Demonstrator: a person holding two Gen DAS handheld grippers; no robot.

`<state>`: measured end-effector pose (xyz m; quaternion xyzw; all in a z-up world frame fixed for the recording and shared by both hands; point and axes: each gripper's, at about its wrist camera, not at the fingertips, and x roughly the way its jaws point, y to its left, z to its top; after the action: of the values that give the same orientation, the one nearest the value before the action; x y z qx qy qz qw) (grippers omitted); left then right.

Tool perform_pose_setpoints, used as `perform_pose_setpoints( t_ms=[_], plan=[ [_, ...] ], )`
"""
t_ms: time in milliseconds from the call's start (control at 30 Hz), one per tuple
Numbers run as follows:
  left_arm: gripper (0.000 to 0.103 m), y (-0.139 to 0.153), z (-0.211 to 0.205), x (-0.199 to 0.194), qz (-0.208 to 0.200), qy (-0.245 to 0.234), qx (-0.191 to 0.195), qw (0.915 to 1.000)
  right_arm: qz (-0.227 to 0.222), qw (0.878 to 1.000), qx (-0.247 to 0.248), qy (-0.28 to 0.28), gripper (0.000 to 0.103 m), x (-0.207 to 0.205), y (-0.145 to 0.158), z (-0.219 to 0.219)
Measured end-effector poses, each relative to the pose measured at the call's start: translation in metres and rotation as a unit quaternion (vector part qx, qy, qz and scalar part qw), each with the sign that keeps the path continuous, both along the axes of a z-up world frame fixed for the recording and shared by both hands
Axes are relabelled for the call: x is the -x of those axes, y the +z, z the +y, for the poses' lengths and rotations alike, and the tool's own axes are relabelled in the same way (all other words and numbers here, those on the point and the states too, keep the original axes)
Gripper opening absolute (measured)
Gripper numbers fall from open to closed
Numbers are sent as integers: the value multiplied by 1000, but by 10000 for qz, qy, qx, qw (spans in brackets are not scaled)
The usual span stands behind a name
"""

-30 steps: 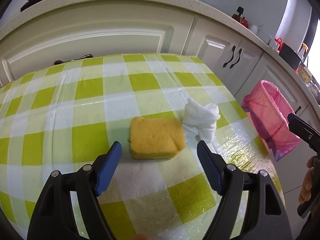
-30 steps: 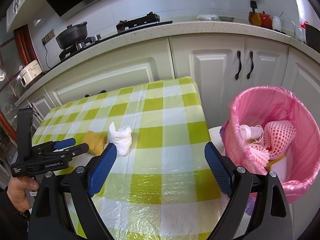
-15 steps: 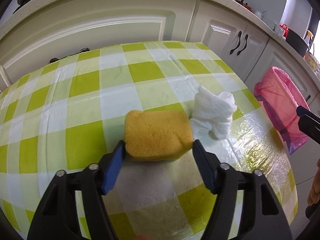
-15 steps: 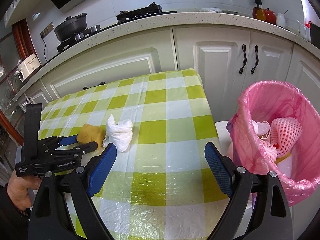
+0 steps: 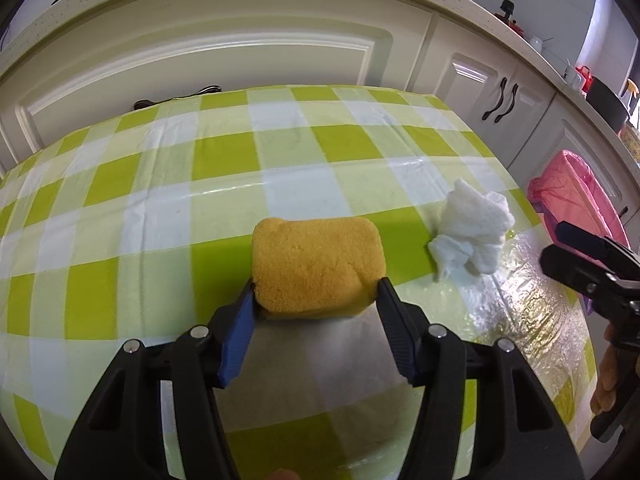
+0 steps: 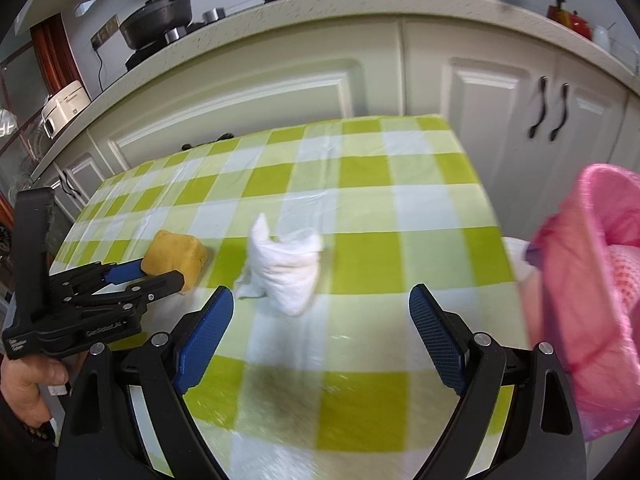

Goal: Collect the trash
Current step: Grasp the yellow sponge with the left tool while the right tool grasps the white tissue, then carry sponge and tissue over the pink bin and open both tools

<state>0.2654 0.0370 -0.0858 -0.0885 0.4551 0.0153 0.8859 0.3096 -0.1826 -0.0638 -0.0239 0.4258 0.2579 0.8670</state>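
Left tongs (image 5: 316, 296) have just been closing, and the yellow sponge (image 5: 318, 266) now sits between their blue pads: a second ago it lay well ahead of wide-spread jaws, and now both pads press on its near corners, so I read this as clamped on the sponge. It rests flat on the table (image 5: 160, 208), on the green-and-white checked cloth, not lifted. That means my first piece of trash is about secured; what remains, by my judgement, is to raise it and carry it across to the bin.

Just to the right of the sponge, apart from it, lies the crumpled white paper towel (image 6: 286, 270), loose and upright in a peak. My right tongs (image 6: 320, 328) have come forward toward it since a second ago; their jaws stand wide apart with nothing between them, the towel just ahead and a little left of centre. I take that as my next pickup.

Off the table's right edge stands the bin with its pink bag (image 6: 592, 280), mouth open, with pink net wrapping already inside. White cabinets (image 6: 280, 92) stand behind the table. Nothing lies between the sponge and the bin except the towel and my own right tongs, so the two hands could crowd each other on the way over
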Motion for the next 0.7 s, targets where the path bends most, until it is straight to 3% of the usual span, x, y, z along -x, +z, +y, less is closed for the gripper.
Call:
perform_pose_setpoints(
  t_ms=[67, 267, 367, 433, 700],
  plan=[
    [57, 0, 5, 2, -9, 22, -2, 10000, 38, 10000, 19, 81, 84, -3, -4, 13],
    [57, 0, 17, 9, -16, 63, -3, 10000, 173, 9996, 166, 152, 71, -15, -17, 38],
    [57, 0, 19, 9, -19, 62, -27, 10000, 209, 9990, 323, 213, 60, -20, -22, 47],
    [57, 0, 19, 9, -15, 61, -44, 10000, 276, 9987, 363, 245, 45, -22, -25, 50],
    [65, -3, 15, 5, 14, 67, -100, 9999, 228, 9986, 360, 299, 34, -18, -24, 49]
  ],
)
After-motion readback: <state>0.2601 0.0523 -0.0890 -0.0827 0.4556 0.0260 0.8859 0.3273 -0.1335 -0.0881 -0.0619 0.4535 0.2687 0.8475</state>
